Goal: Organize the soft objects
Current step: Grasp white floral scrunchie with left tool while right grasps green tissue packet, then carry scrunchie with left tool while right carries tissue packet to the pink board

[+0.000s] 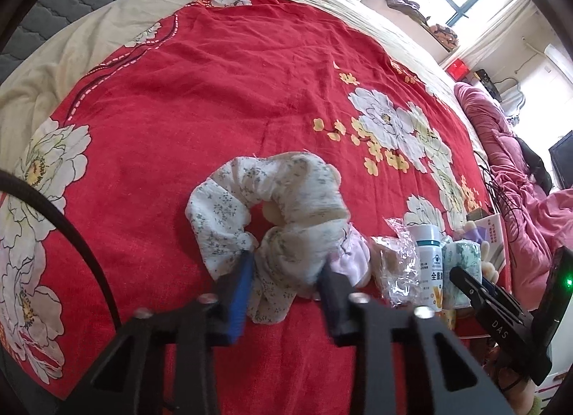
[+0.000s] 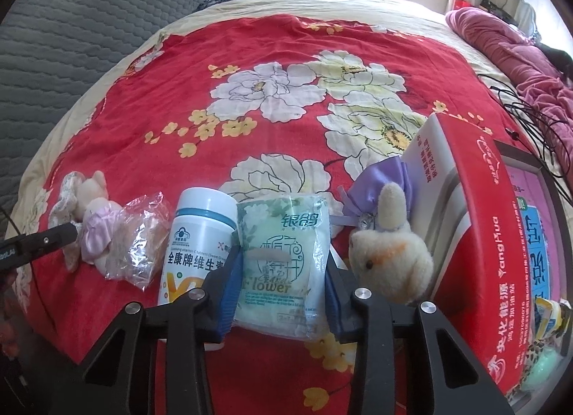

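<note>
My left gripper (image 1: 286, 264) is shut on a white floral fabric scrunchie (image 1: 250, 192) that lies on the red flowered bedspread (image 1: 215, 92). A small plush doll in a pink dress (image 2: 96, 225) lies against the scrunchie. My right gripper (image 2: 283, 257) is shut on a green-and-white pack of tissues (image 2: 286, 235), with its blue pads pressed on both sides of the pack. The same pack (image 1: 462, 253) and right gripper (image 1: 465, 280) show at the lower right of the left wrist view. A cream plush animal (image 2: 390, 257) with a purple bow (image 2: 383, 178) sits right of the pack.
A white vitamin bottle (image 2: 200, 235) stands just left of the tissue pack, with a crumpled clear wrapper (image 2: 143, 235) beside it. A red cardboard box (image 2: 476, 218) stands at the right. Black cables (image 2: 530, 117) and a pink quilt (image 2: 519, 56) lie beyond it.
</note>
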{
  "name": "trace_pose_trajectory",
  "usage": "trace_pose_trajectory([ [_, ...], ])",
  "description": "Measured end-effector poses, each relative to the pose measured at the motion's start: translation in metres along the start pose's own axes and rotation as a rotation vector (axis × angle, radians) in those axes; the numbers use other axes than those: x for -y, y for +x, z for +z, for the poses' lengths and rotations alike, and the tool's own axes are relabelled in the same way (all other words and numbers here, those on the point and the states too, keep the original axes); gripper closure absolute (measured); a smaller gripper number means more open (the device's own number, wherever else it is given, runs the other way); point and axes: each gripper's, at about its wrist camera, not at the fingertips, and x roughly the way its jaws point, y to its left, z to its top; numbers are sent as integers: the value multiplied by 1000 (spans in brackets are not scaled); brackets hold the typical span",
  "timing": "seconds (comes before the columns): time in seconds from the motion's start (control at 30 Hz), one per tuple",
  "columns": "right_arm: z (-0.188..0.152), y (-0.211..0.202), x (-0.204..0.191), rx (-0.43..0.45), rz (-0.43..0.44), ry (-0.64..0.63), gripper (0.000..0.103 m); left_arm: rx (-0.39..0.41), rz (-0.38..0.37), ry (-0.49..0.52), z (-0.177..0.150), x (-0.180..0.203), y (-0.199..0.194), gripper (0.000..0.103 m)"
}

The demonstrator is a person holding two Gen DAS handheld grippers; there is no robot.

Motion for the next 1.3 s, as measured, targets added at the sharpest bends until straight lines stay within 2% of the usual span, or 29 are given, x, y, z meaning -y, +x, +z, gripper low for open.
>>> trace_pose_trajectory([
  [0.07, 0, -3, 2, 3, 1, 5, 62, 2, -9, 9, 0, 1, -1, 87],
  [0.2, 0, -9, 5, 11, 3, 12, 63, 12, -36, 10, -2, 2, -7, 92],
  [0.53, 2, -39, 11, 55, 30, 29, 63, 59, -29, 65, -5, 13, -39, 93],
  [0.77, 2, -53, 13, 70, 39, 38, 63, 93, -47, 129, -6, 40, -60, 93],
  [1.3, -6, -99, 3, 137, 73, 22, 63, 134, 2, 283, -33, 97, -94, 93],
])
